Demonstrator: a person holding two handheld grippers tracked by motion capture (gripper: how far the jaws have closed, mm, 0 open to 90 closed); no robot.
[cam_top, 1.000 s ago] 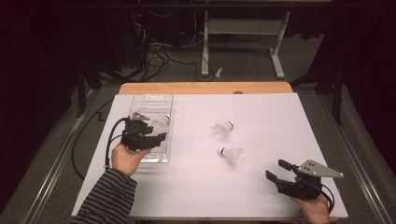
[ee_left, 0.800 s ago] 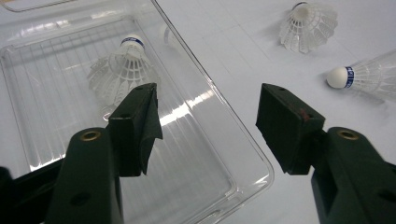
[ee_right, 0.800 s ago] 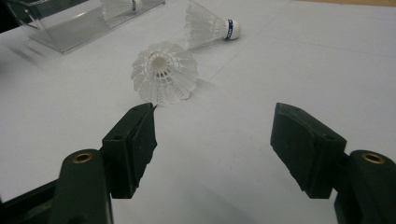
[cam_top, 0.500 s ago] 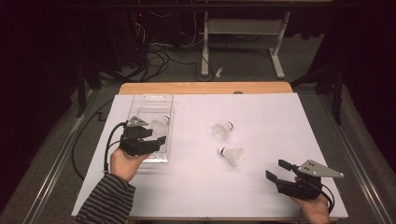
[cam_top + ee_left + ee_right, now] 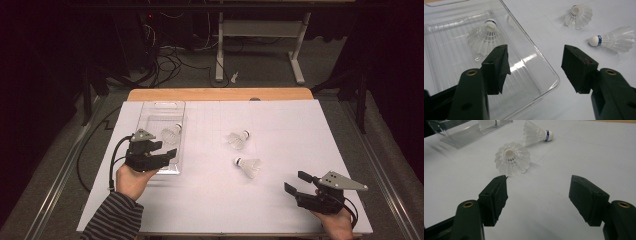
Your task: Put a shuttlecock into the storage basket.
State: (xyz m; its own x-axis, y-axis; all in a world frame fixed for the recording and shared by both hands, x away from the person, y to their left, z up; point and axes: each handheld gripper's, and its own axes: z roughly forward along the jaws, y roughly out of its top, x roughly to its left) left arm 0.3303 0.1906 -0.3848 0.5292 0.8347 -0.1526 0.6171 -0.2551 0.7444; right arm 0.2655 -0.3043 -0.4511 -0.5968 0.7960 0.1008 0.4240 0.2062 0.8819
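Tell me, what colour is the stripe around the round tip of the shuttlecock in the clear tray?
Blue, on the shuttlecock with its white tip; the left gripper view shows it best.

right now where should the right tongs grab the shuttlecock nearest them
Probably at the narrow stem just behind the cork, not the feather skirt. That shuttlecock lies on its side on the white table, cork toward the clear tray, skirt flaring toward the right tongs. Coming down from above with open jaws across the stem should avoid crushing feathers.

Three shuttlecocks (image 5: 248, 167) (one inside the tray), one clear tray (image 5: 159, 111), two tongs (image 5: 159, 151).
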